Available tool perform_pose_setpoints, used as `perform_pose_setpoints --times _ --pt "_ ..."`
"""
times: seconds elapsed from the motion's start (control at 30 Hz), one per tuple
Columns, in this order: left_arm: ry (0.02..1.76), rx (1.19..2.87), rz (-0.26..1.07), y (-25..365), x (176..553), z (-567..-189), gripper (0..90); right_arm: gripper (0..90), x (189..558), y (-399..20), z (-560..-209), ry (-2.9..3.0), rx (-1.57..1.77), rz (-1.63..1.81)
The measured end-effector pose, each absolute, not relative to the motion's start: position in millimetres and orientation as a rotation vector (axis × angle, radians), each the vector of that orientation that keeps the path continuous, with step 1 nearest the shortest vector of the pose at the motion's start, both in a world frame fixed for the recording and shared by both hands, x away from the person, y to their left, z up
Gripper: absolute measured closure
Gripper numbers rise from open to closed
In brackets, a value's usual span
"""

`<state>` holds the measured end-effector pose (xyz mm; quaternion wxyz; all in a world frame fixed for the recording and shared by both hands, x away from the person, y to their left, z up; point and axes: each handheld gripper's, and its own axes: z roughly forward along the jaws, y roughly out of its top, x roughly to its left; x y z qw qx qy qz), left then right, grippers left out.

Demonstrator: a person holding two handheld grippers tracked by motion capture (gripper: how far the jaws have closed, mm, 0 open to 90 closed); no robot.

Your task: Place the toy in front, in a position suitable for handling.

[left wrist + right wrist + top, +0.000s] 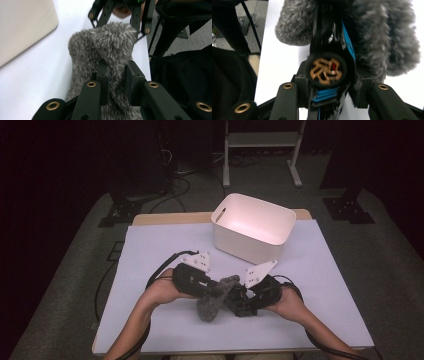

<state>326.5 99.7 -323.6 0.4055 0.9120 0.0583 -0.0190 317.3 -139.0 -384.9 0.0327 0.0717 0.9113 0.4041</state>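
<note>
So the bin (252, 227) sits on the far side of the table (150, 255), a bit right of centre, well apart from everything else. Down at the near edge, the two hands come in from the bottom: left gripper (212, 290) on the left, right gripper (239, 297) on the right, pointing at each other near the middle. Between them is the fuzzy cover (214, 299), hanging down toward the table, with the left gripper's jaws on its near end. Just right of the cover, touching it, there's a strappy thing with a round badge (325, 69), sitting between the right gripper's jaws. Behind the table, far back, stands a rack (262, 150) on the floor.
</note>
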Motion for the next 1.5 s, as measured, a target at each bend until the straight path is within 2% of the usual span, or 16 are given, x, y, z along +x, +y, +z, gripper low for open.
perform_pose_setpoints --times 0.23,0.67,1.03,1.17,1.27,1.5 --pt "0.144 2.302 -0.022 106 323 -316 75.7 56.8 319 -120 -384 2.793 0.181 1.283" --pt "0.192 2.289 -0.099 101 330 -350 75.1 56.4 322 -146 -390 2.762 0.288 1.391" --pt "0.132 2.252 -0.062 99 328 -309 75.1 56.7 314 -132 -388 2.757 0.187 1.345" --pt "0.135 2.290 -0.069 96 327 -315 75.1 54.9 313 -130 -388 2.768 0.171 1.332" --pt "0.142 2.289 -0.067 98 328 -317 75.1 49.3 313 -134 -389 2.765 0.191 1.335" --pt "0.147 2.335 -0.036 97 327 -320 75.0 51.5 313 -141 -390 2.766 0.197 1.356"
